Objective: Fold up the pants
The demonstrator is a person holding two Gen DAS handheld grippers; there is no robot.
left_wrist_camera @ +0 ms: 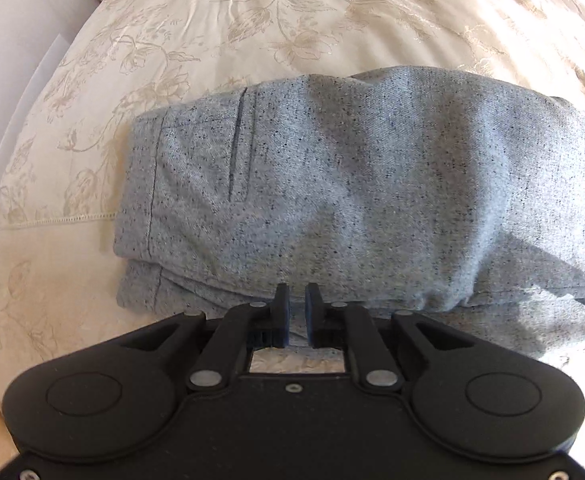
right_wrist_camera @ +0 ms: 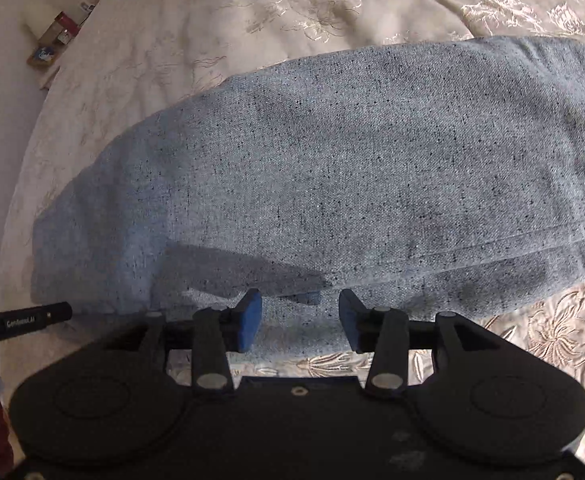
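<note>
Left wrist view shows the folded pants [left_wrist_camera: 352, 188] lying on the bed [left_wrist_camera: 252, 20], and both the left gripper [left_wrist_camera: 297, 300] and the right gripper [right_wrist_camera: 300, 312] hover with jaws apart, holding nothing, probably because the fold is released.

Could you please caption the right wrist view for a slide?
Open right hand-held gripper above folded grey pants on floral bedspread.
</note>
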